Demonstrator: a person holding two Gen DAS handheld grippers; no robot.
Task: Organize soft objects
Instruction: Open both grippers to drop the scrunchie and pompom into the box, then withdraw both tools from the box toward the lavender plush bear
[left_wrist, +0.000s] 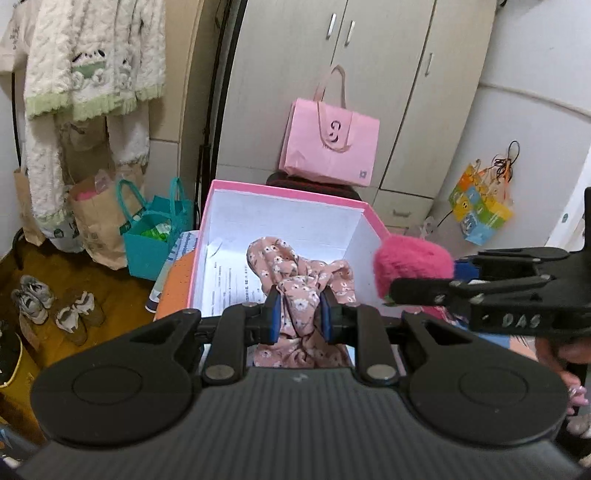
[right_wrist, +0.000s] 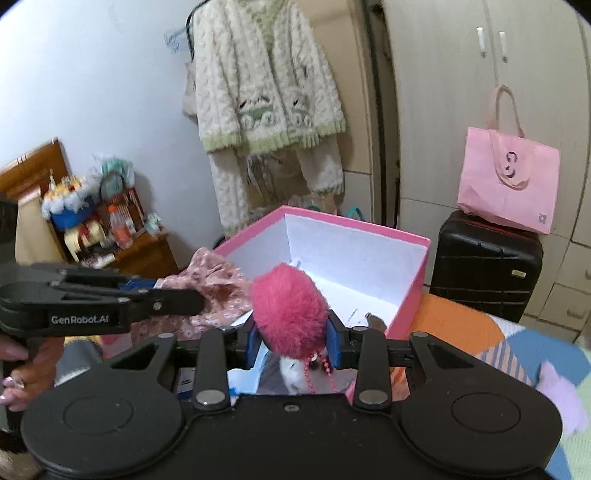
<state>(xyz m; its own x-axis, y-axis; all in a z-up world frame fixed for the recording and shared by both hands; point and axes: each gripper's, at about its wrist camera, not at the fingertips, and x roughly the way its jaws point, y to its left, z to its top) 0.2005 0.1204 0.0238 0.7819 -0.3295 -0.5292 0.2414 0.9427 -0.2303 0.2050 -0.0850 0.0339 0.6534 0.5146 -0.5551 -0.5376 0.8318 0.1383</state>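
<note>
My left gripper (left_wrist: 298, 314) is shut on a pink floral cloth (left_wrist: 295, 273), held over the near edge of an open pink box (left_wrist: 284, 192) with a white inside and papers on its floor. My right gripper (right_wrist: 293, 338) is shut on a fluffy hot-pink pompom (right_wrist: 288, 306) with a bead chain hanging below, held at the box's (right_wrist: 354, 225) near edge. In the left wrist view the pompom (left_wrist: 410, 266) and right gripper (left_wrist: 421, 280) come in from the right. In the right wrist view the left gripper (right_wrist: 184, 295) and cloth (right_wrist: 218, 280) are at left.
The box rests on an orange and patchwork quilt (right_wrist: 454, 325). A pink bag (right_wrist: 509, 177) sits on a black suitcase (right_wrist: 484, 266) before a wardrobe. A fluffy cardigan (right_wrist: 266, 81) hangs on the wall. A teal bag (left_wrist: 147, 243), paper bags and shoes (left_wrist: 51, 306) are on the floor at left.
</note>
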